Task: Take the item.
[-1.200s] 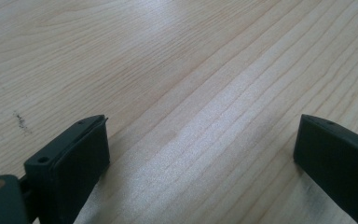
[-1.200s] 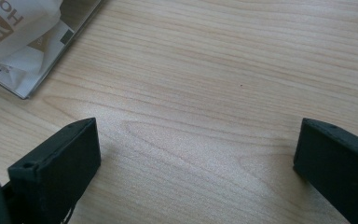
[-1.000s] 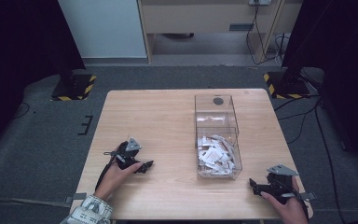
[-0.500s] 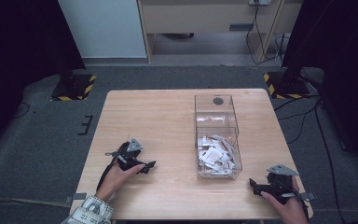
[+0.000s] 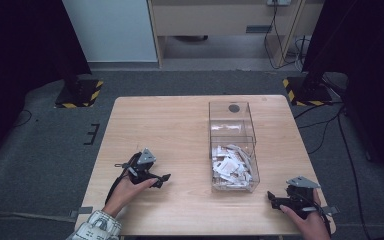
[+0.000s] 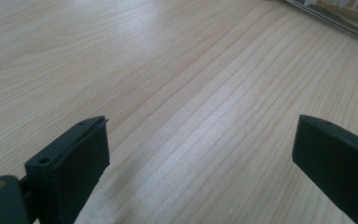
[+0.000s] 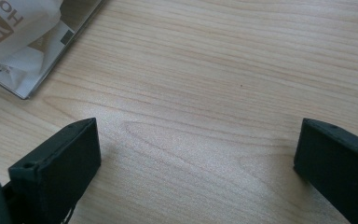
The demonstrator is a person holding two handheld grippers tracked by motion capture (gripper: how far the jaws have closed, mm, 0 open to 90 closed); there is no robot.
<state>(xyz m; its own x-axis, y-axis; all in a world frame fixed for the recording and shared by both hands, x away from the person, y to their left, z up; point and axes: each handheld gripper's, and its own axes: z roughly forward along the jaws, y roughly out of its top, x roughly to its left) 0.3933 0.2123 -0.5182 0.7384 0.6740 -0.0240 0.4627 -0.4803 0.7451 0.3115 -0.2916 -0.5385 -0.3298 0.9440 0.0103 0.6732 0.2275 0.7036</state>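
Left claw (image 5: pixel 163 178): gaping wide over bare wood, pinching nothing, hovering low near the front left of the light wooden surface (image 5: pixel 170 125); a corner of the box edging in at the top right of the left gripper view.
Right claw (image 5: pixel 272 198): likewise spread wide, gripping nothing, sitting at the front right corner of the surface, pointing toward the box.
Clear rectangular plastic box (image 5: pixel 232 145): standing right of centre, between the two claws, well apart from both.
Small white paper packets (image 5: pixel 231 165): lying heaped in the near half of the box; far half showing bare.
Box corner with printed packet (image 7: pixel 14 37): showing at the top left of the right gripper view, just beyond the black jaws.
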